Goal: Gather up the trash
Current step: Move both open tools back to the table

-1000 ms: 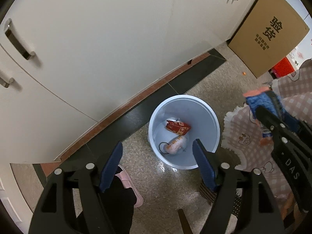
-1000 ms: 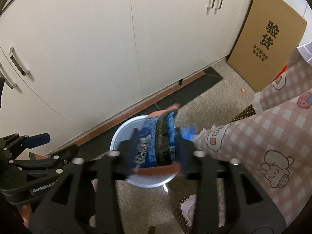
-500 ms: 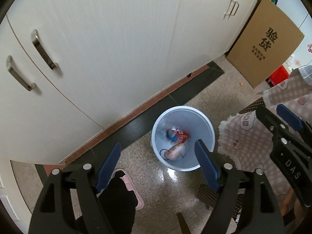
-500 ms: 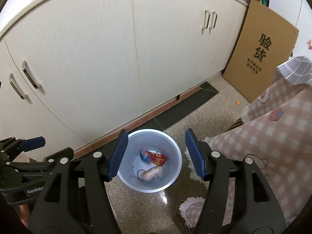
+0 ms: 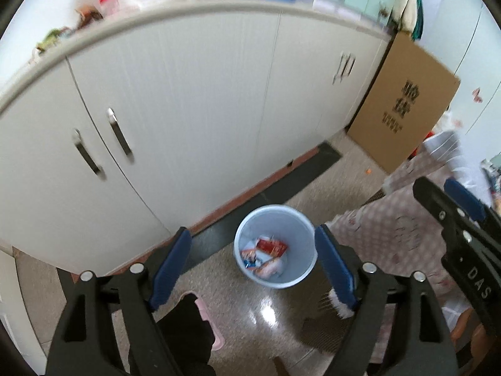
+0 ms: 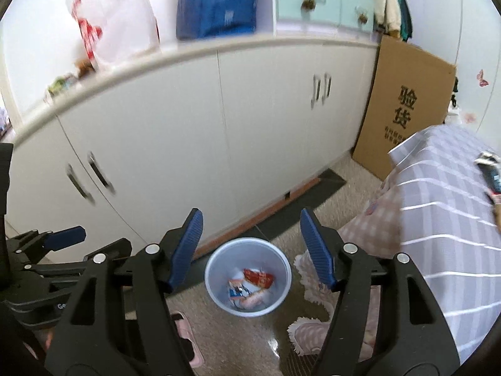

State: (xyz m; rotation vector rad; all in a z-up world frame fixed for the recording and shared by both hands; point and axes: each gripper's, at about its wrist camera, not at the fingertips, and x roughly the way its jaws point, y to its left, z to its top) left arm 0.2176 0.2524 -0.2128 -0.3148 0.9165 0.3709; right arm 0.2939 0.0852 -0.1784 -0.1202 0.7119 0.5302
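Note:
A pale blue trash bin (image 5: 281,221) (image 6: 250,249) stands on the floor by the cabinets, well below both grippers. Inside lie a red packet (image 5: 271,246) (image 6: 258,277), a blue packet (image 6: 236,291) and a pale wrapper (image 5: 269,266). My left gripper (image 5: 252,238) hangs high over the bin, jaws opening, nothing between them. My right gripper (image 6: 251,219) is also above the bin, jaws opening and empty. It shows at the right edge of the left wrist view too (image 5: 454,206). The left gripper (image 6: 62,238) shows at the left of the right wrist view.
White cabinets (image 5: 188,109) run behind the bin, with bags on their counter (image 6: 216,12). A cardboard box (image 6: 407,109) leans at the right. A table under a checked cloth (image 6: 444,219) has a dark wrapper (image 6: 490,172) on it. A pink slipper (image 5: 203,310) lies below.
The right gripper let go of the blue packet, which now lies in the bin. Both grippers rose away from the bin and tilted up, bringing the counter into view.

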